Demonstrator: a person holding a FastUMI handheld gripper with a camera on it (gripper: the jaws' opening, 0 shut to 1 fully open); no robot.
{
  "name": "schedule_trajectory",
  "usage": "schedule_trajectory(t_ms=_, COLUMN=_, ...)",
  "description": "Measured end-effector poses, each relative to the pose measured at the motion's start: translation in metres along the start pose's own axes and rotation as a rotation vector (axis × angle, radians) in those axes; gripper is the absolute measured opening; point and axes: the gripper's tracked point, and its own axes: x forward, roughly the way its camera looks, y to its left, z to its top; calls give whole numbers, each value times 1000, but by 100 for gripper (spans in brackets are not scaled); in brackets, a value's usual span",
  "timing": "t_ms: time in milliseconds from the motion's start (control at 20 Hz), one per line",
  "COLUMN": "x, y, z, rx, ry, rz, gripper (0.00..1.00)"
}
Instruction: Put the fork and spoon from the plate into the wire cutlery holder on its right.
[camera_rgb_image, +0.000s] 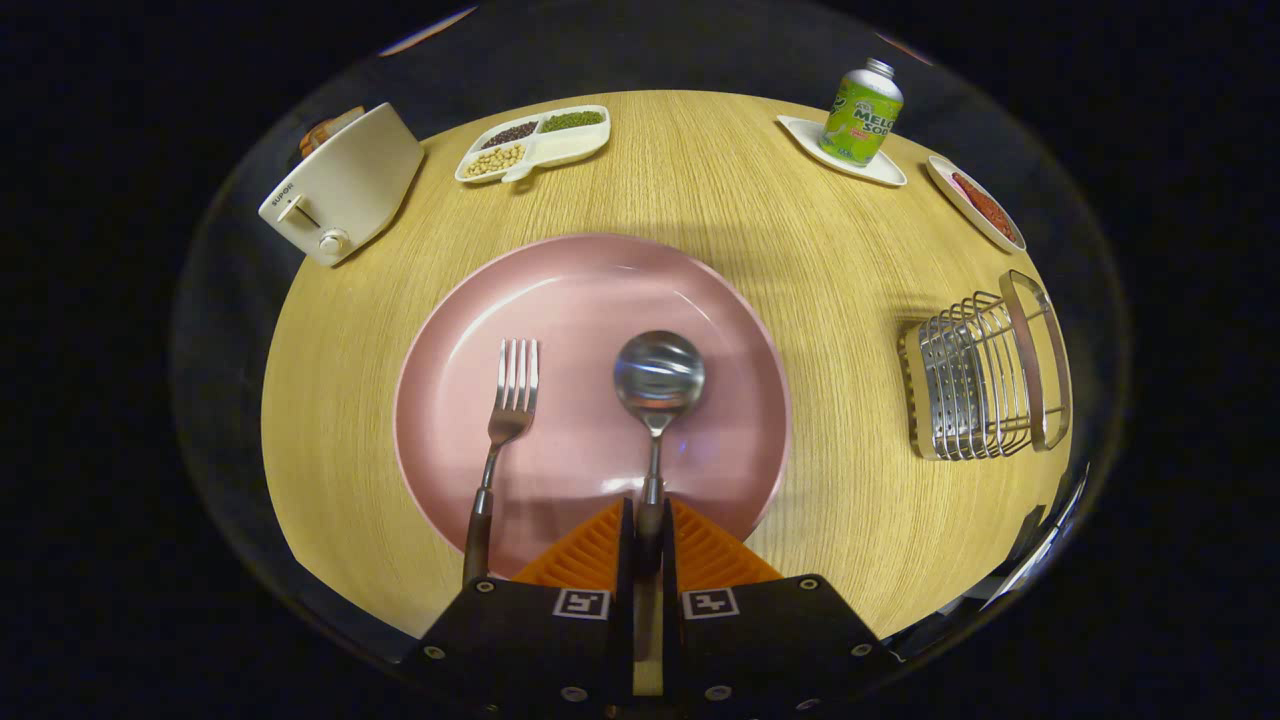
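Gripper (648, 530) pointing forward and down over the near rim of the plate (740, 330), fingers (625, 540) drawn almost together and pinching the spoon (657, 400) by its handle, one finger pressing on each side. Spoon running straight ahead from between the fingers, bowl lying face up near the middle of the plate, handle's near end disappearing between the fingers. Impossible to say whether the spoon is resting on the plate or lifting clear of it.

Fork (500, 440) lying on the plate just left of the spoon, roughly parallel to it, tines pointing away, dark handle crossing the near rim beside the left finger. Not touching the spoon.

Plate sitting on the table (820, 250), carrying nothing but the fork and spoon.

Holder (985, 375) standing to the right of the plate, well apart from it, wire sides showing nothing inside.

Beyond the plate, at the table's far edge: tray (585, 148) holding dark beans, green beans and pale beans in separate compartments, one compartment bare. Toaster (345, 185) sitting left of the tray. Bottle (860, 112) standing upright on a small dish (890, 172) at far right. Another dish (945, 180) just beyond it holding something red.
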Motion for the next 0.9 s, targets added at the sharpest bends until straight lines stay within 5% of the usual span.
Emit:
schedule_trajectory(t_ms=500, x=-54, y=-21, z=32, rx=6, ry=-167, rz=80, gripper=6)
schedule_trajectory(t_ms=900, x=-121, y=-86, z=58, rx=61, ry=-336, rz=98, gripper=6)
